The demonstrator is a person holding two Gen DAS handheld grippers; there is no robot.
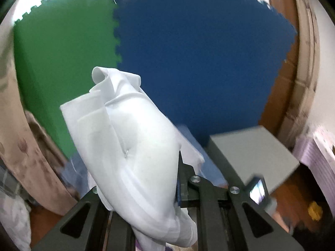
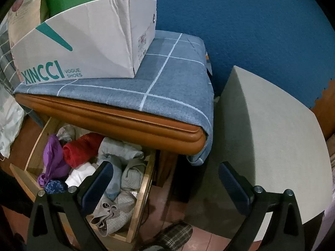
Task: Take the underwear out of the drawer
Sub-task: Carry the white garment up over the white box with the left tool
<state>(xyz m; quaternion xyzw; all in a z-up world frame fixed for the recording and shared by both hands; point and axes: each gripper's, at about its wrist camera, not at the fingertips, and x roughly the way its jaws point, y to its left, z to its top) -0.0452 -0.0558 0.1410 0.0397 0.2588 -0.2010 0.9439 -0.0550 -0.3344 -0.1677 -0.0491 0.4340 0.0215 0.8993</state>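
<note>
In the left wrist view a white piece of underwear (image 1: 129,146) is pinched in my left gripper (image 1: 167,190), which is shut on it and raised before the green and blue wall. The cloth drapes over the left finger and hides it. In the right wrist view the wooden drawer (image 2: 144,179) stands pulled out under the bedside cabinet, holding several rolled garments: purple (image 2: 53,159), red (image 2: 81,148), white (image 2: 80,172) and grey (image 2: 117,215). My right gripper (image 2: 165,179) hangs open above the drawer's right side with nothing between its fingers.
A white shoe box (image 2: 83,41) sits on the blue checked cloth (image 2: 171,83) that covers the cabinet top. A grey table (image 2: 272,136) stands to the right, also seen as a grey table (image 1: 253,152). A checked slipper (image 2: 175,236) lies on the floor below.
</note>
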